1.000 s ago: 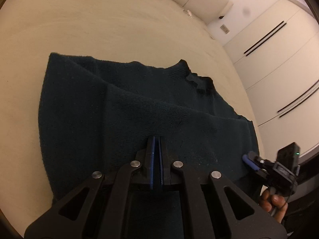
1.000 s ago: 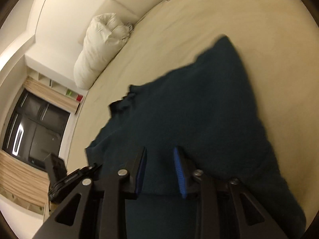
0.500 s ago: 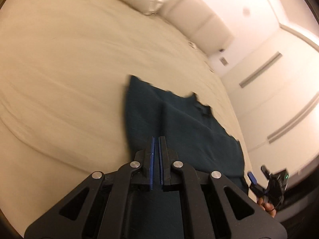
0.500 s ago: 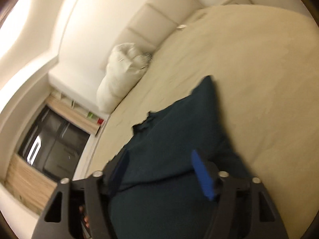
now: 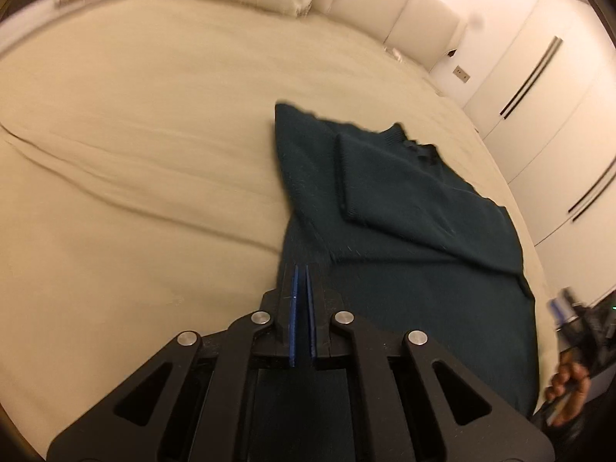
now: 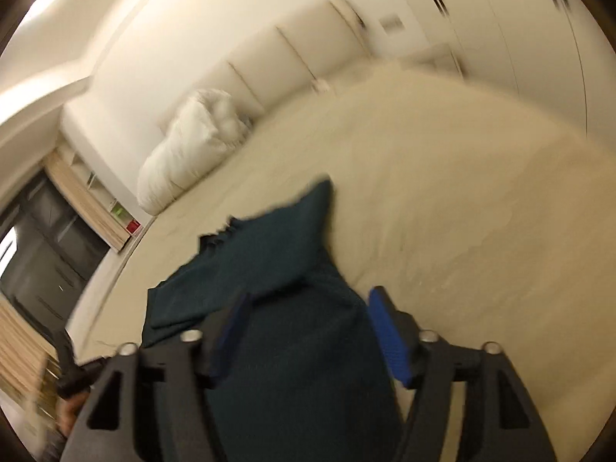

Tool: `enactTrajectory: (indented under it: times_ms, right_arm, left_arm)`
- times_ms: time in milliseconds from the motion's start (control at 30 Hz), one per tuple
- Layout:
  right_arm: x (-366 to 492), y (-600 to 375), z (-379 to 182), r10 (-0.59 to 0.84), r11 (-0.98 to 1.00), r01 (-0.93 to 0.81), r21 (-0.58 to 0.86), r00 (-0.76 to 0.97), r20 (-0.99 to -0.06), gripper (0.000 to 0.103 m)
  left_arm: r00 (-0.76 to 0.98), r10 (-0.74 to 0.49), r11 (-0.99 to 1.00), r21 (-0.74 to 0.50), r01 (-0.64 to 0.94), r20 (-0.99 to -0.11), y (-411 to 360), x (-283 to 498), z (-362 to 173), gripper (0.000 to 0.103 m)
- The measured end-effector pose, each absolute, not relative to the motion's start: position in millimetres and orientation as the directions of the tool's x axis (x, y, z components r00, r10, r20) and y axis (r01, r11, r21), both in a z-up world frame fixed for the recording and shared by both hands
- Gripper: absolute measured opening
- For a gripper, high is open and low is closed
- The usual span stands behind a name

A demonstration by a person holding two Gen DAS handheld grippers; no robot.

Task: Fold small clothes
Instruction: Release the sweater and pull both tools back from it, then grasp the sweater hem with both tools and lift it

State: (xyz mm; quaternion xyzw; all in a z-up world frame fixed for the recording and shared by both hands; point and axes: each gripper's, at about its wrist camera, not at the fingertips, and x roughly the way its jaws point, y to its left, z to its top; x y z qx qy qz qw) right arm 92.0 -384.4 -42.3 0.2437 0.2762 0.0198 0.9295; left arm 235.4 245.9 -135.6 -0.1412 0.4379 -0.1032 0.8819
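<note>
A dark teal knit garment lies on the beige bed cover, one side panel already laid over its middle, so the fold appears partly made and the grippers are between grasps. The left gripper is closed with nothing between its blue pads, hanging over the garment's near left edge. The right gripper has its jaws opening; cloth shows below the gap, but the pads do not press on it, though blur makes this hard to be sure of.

The next move likely calls for taking the near hem at two corners and carrying it toward the neckline, so the left jaws must open first.

The garment's left edge is crisp and reachable; its right edge runs close to the bed's side. The cover to the left and toward the white pillows is bare, leaving wide room to swing
</note>
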Motion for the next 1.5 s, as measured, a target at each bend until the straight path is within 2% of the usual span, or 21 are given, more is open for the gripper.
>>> enactTrajectory:
  times_ms: [33,67,133,200,300,433,700,933,1100,1133,1167,1233,1267,1300,1367,1500]
  right_arm:
    - [73,-373,-28,0.141,0.908,0.072,0.413,0.875,-0.463,0.094]
    - [61,-364,-18,0.106,0.924,0.070,0.376,0.898,-0.428,0.103]
    - [26,-349,1,0.032,0.946,0.080,0.313,0.940,-0.338,0.103]
    - [17,-338,12,0.050,0.957,0.043,0.286,0.950,-0.309,0.103]
    - [8,-328,25,0.084,0.957,0.013,0.290,0.944,-0.320,0.103]
    - [-10,-330,29,0.123,0.943,-0.003,0.333,0.932,-0.341,0.103]
    - [-32,-328,24,0.144,0.939,-0.002,0.345,0.911,-0.386,0.103]
    - [-43,-329,16,0.140,0.940,0.008,0.342,0.904,-0.405,0.103]
    - [-46,-328,3,0.120,0.954,0.018,0.300,0.893,-0.435,0.103]
    - [-45,-328,-2,0.115,0.958,0.021,0.286,0.886,-0.449,0.103]
    - [-44,-329,-8,0.113,0.962,0.020,0.271,0.877,-0.468,0.103]
    - [-42,-331,-19,0.105,0.968,0.027,0.248,0.859,-0.501,0.103]
    - [-40,-334,-26,0.107,0.970,0.025,0.240,0.846,-0.522,0.103]
    - [-39,-337,-33,0.115,0.971,0.020,0.237,0.833,-0.542,0.103]
    - [-37,-343,-46,0.124,0.973,0.016,0.231,0.806,-0.578,0.103]
    - [-32,-359,-74,0.172,0.964,0.012,0.267,0.739,-0.651,0.103]
  left_arm:
    - [0.610,-0.265,0.954,-0.293,0.055,-0.747,242,218,-127,0.003]
    - [0.611,-0.240,0.963,-0.263,0.054,-0.755,239,204,-121,0.003]
    - [0.615,-0.190,0.978,-0.205,0.047,-0.765,227,179,-112,0.004]
    - [0.627,-0.166,0.983,-0.176,0.047,-0.761,212,154,-101,0.004]
    - [0.637,-0.131,0.991,-0.125,0.055,-0.760,191,111,-88,0.004]
    - [0.650,-0.154,0.988,-0.131,0.084,-0.744,183,60,-76,0.004]
    - [0.685,-0.111,0.993,-0.053,0.105,-0.720,169,9,-50,0.004]
    - [0.685,-0.092,0.995,-0.047,0.085,-0.723,168,3,-52,0.004]
    - [0.642,-0.151,0.989,-0.120,0.092,-0.752,176,14,-73,0.004]
    - [0.621,-0.171,0.985,-0.142,0.097,-0.765,179,16,-82,0.007]
    - [0.611,-0.182,0.983,-0.152,0.100,-0.771,181,19,-89,0.015]
    - [0.598,-0.215,0.976,-0.185,0.112,-0.772,188,18,-103,0.050]
    - [0.588,-0.251,0.968,-0.219,0.126,-0.769,192,19,-108,0.088]
    - [0.572,-0.312,0.949,-0.280,0.146,-0.759,197,17,-114,0.099]
    - [0.537,-0.384,0.919,-0.369,0.142,-0.751,211,14,-127,0.099]
    - [0.471,-0.385,0.910,-0.412,0.050,-0.794,232,8,-155,0.099]
